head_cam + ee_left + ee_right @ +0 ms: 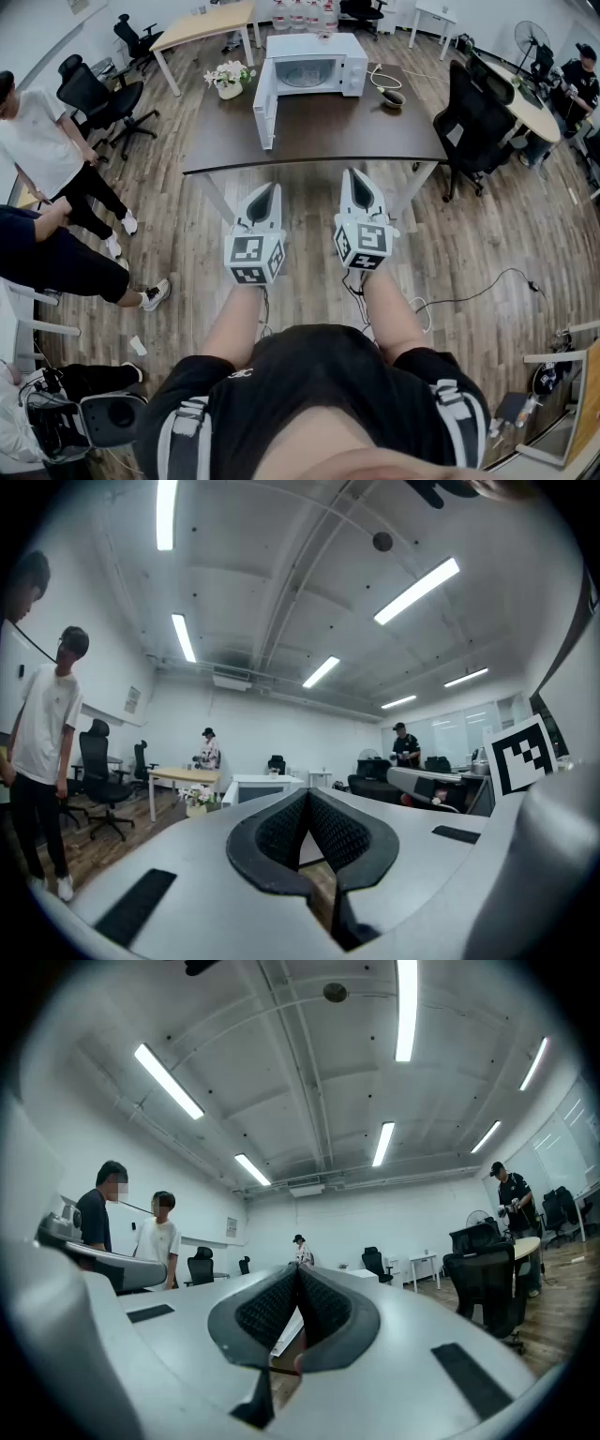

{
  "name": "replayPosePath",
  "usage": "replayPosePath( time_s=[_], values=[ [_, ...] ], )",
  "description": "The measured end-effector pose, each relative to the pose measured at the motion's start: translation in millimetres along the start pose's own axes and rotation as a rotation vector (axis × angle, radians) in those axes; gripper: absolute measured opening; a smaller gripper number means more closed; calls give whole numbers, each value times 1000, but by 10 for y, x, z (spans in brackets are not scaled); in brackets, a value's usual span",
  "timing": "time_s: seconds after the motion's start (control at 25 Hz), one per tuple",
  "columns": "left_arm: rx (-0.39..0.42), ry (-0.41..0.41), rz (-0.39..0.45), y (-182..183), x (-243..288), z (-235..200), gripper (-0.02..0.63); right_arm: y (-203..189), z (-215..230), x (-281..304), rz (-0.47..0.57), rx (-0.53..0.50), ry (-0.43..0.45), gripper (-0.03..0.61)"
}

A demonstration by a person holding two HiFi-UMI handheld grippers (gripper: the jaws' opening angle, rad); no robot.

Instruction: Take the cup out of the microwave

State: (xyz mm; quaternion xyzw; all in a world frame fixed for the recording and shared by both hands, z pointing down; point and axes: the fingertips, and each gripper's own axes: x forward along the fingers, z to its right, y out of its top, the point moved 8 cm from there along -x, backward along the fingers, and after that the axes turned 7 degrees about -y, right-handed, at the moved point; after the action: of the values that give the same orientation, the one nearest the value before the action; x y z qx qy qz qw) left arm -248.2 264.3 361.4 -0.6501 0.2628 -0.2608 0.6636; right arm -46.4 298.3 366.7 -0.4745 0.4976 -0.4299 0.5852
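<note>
A white microwave [314, 66] stands at the far side of a dark table [309, 141], its door [265, 111] swung open to the left. I cannot make out a cup in its cavity from here. Both grippers are held side by side in front of the table's near edge, well short of the microwave. My left gripper [266, 193] is shut with nothing between its jaws. My right gripper [355, 180] is also shut and empty. In the left gripper view the microwave [262, 786] shows small, just beyond the closed left gripper [307, 795]. The right gripper [297, 1273] points slightly upward at the room.
A pot of flowers [230, 79] sits on the table left of the microwave, and a cable with a small dark object [389, 95] lies to its right. A black office chair [473, 117] stands at the table's right end. People [42, 141] are at the left.
</note>
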Motion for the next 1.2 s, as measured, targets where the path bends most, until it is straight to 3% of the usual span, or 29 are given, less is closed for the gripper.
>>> replayPosePath(
  time_s=[0.56, 0.8, 1.2],
  values=[
    [14, 11, -16, -54, 328, 510, 2, 7, 517, -23, -8, 8, 39, 0],
    [-19, 24, -4, -108, 512, 717, 2, -33, 739, 42, -17, -7, 80, 0],
    [15, 27, 1, -193, 936, 648, 2, -166, 920, 378, -7, -5, 95, 0]
  ],
)
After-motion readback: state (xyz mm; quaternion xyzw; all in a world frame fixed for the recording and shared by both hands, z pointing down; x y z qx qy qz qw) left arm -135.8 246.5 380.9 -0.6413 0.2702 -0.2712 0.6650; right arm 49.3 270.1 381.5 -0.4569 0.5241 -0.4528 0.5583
